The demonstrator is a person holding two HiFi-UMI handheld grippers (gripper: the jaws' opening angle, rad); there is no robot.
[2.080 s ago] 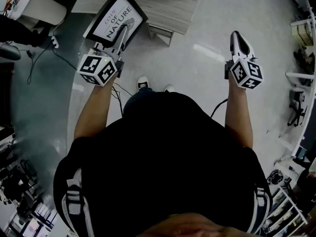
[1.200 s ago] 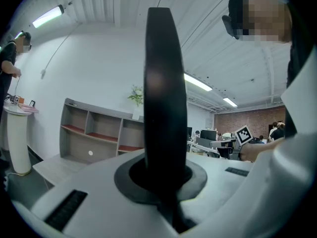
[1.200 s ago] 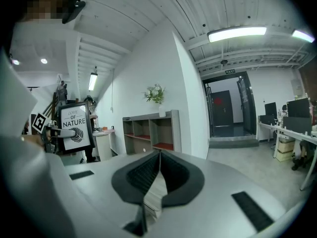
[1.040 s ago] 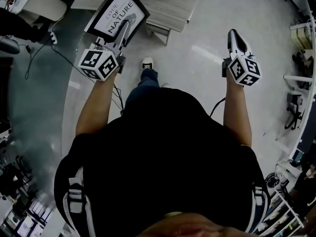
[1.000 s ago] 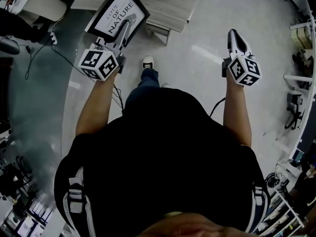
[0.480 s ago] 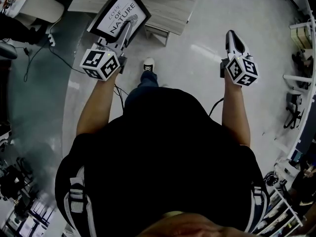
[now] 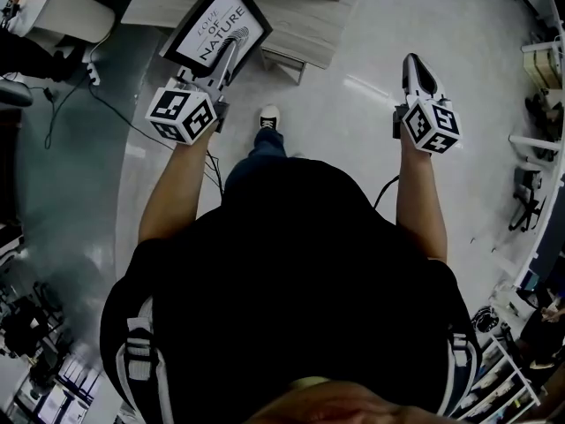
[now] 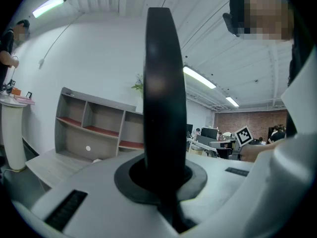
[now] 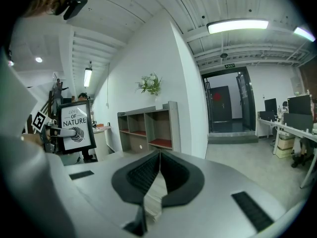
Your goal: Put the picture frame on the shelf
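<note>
In the head view, the left tool (image 7: 222,60) is clamped on one edge of the picture frame (image 7: 214,25), carried in the air near the grey shelf (image 7: 309,11). The right tool (image 7: 417,67) hangs well apart over the floor (image 7: 353,122). In the left gripper view, the frame stands edge-on between the pressing jaws, with the shelf beyond. In the right gripper view, the jaws meet on nothing.

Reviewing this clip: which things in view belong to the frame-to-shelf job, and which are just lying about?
Job in hand:
picture frame, clamped in the shut left gripper
grey cubby shelf

Lying about:
flowers on the shelf top
round white stand
office desk
right gripper, shut and empty
</note>
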